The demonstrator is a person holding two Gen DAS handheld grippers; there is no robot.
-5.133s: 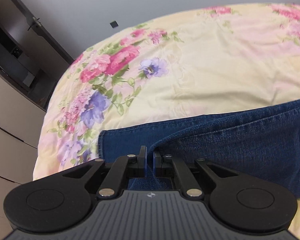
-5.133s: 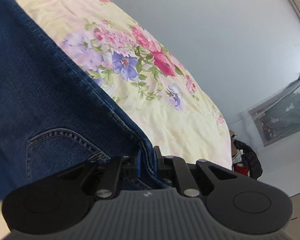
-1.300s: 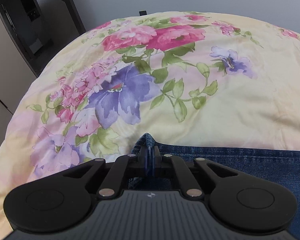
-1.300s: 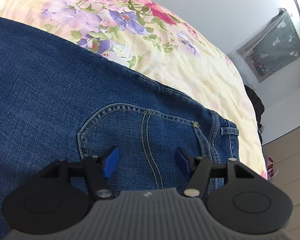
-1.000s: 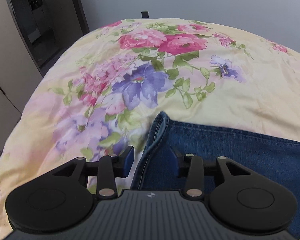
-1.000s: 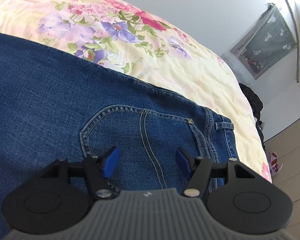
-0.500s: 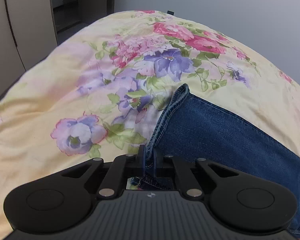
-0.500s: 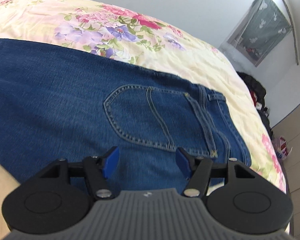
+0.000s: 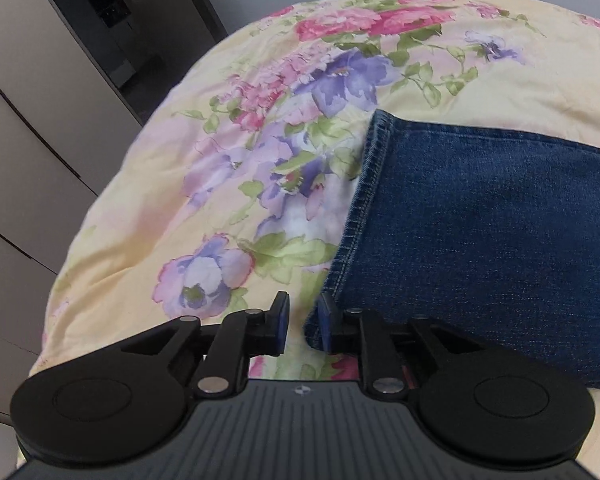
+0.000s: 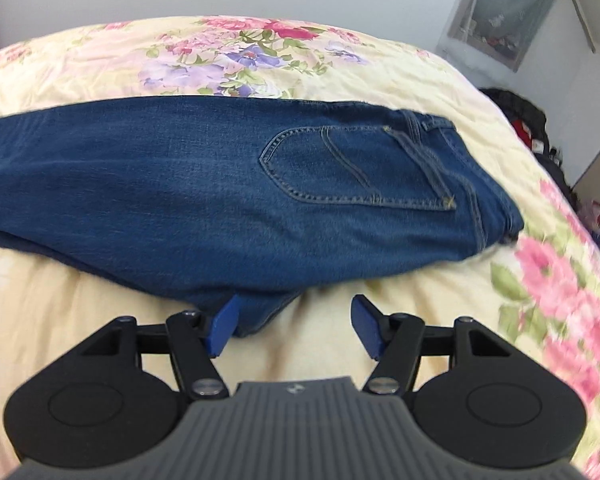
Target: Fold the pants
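Blue jeans (image 10: 204, 192) lie folded lengthwise, leg on leg, on a floral bedspread (image 10: 100, 60), back pocket (image 10: 352, 168) up and waistband to the right. In the left wrist view the leg hem (image 9: 364, 208) runs down to my left gripper (image 9: 302, 322), which is slightly open at the hem's near corner, holding nothing. My right gripper (image 10: 294, 324) is wide open and empty, just off the near edge of the seat of the jeans.
The bedspread (image 9: 180, 208) covers the bed. Beige cupboards (image 9: 28, 140) and a dark opening stand left of the bed. Dark bags and clutter (image 10: 528, 120) lie on the floor at the right, under a window.
My left gripper shut briefly on the hem corner half a second ago and has now let go, parting slightly. My right gripper, open, has drawn back off the jeans toward the near bed edge.
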